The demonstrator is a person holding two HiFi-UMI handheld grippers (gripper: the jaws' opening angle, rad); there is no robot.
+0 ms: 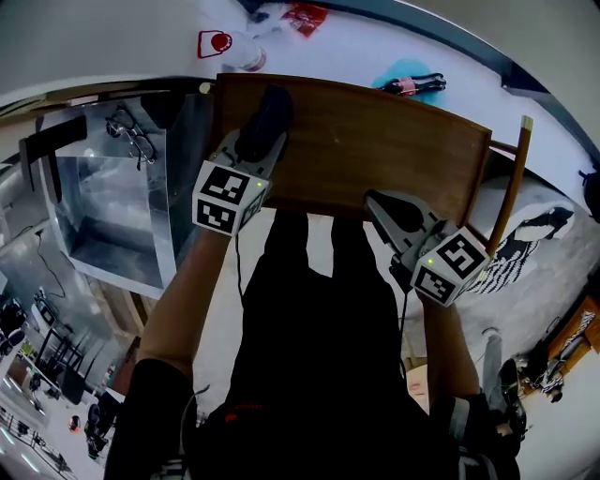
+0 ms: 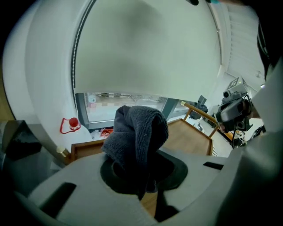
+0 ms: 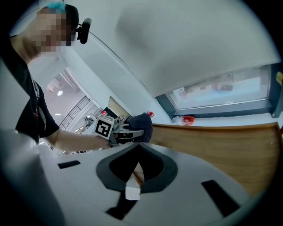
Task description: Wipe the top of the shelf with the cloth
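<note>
The shelf's brown wooden top [image 1: 375, 141] lies in front of me. A dark grey cloth [image 1: 269, 108] is bunched between the jaws of my left gripper [image 1: 265, 141], over the top's left part. The left gripper view shows the cloth [image 2: 137, 132] sticking up out of the left gripper [image 2: 139, 170], with the wooden top [image 2: 190, 137] beyond. My right gripper [image 1: 375, 200] hovers at the top's front edge, right of centre, jaws together and holding nothing. In the right gripper view the right gripper [image 3: 138, 148] points along the wood [image 3: 221, 145] towards the cloth [image 3: 141, 123]. Whether the cloth touches the wood is unclear.
A metal bin [image 1: 112, 206] stands left of the shelf. Behind the shelf, on the white sill, are a white jug with a red cap [image 1: 230, 47], a red packet [image 1: 305, 17] and a bottle on something teal [image 1: 412, 84]. A wooden post [image 1: 511, 187] rises at the shelf's right end.
</note>
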